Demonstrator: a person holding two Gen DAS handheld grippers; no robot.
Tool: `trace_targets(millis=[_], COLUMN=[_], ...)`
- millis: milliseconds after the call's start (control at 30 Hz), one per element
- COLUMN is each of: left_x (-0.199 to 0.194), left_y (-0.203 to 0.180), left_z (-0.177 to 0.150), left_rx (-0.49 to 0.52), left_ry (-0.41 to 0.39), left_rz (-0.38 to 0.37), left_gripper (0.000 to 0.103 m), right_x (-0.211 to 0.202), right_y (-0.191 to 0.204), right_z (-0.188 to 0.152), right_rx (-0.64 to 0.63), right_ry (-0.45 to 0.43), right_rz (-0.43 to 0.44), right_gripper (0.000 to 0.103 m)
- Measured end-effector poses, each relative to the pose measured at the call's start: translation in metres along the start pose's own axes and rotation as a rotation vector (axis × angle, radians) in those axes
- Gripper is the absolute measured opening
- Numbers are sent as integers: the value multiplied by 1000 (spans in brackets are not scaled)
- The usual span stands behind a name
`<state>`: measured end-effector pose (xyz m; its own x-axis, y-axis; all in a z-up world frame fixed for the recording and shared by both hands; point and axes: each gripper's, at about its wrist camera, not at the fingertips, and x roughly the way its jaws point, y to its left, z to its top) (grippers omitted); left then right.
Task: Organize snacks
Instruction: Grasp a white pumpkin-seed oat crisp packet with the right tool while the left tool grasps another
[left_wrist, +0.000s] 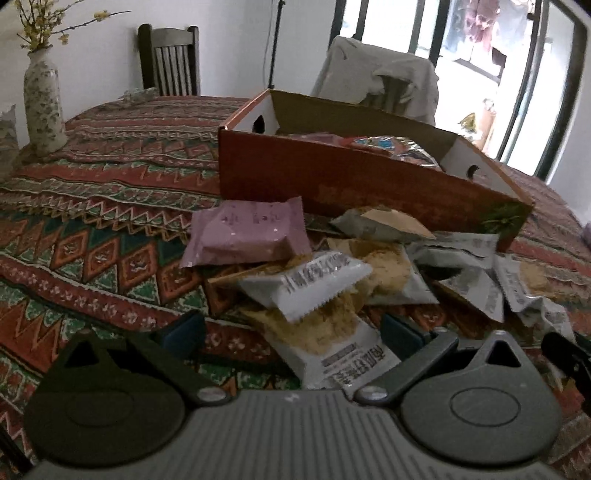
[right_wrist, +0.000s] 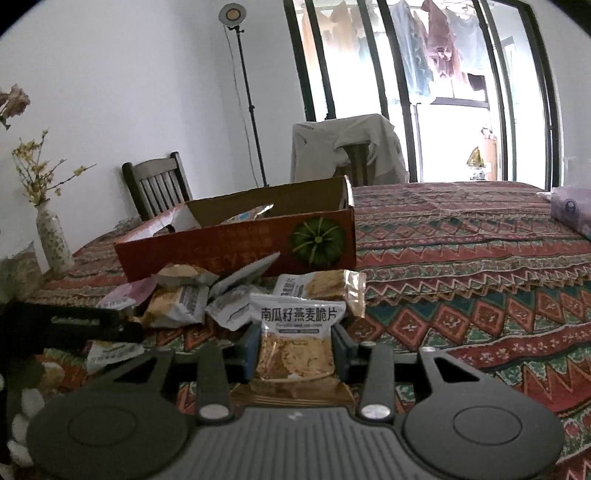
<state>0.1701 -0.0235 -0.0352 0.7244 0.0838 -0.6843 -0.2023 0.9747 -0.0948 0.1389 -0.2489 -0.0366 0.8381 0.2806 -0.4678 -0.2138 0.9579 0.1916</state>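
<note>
A red cardboard box with a pumpkin picture stands on the patterned tablecloth and holds a few packets. In front of it lies a loose pile of snack packets: a pink one and several white ones. My left gripper is open and wide over the near edge of the pile. A white packet lies between its fingers, and the pads are clear of it. My right gripper is shut on a white-topped oat crisp packet, held upright just in front of the pile.
A flowered vase with yellow twigs stands at the table's far left. A dark wooden chair and a cloth-draped chair are behind the table. A purple bag lies at the far right. The tablecloth runs right of the box.
</note>
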Motion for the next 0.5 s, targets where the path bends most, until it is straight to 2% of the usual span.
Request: trace_targets(millis=[233, 500], left_x=[3, 0], left_y=[-11, -8], left_z=[-6, -9], left_rx=[68, 80], left_ry=[-7, 2], left_rz=[68, 66], left_gripper=[103, 103], right_x=[3, 5], right_y=[1, 1], right_z=[0, 0], right_rx=[-8, -8], right_ry=[13, 28], right_rz=[28, 38], right_gripper=[40, 40])
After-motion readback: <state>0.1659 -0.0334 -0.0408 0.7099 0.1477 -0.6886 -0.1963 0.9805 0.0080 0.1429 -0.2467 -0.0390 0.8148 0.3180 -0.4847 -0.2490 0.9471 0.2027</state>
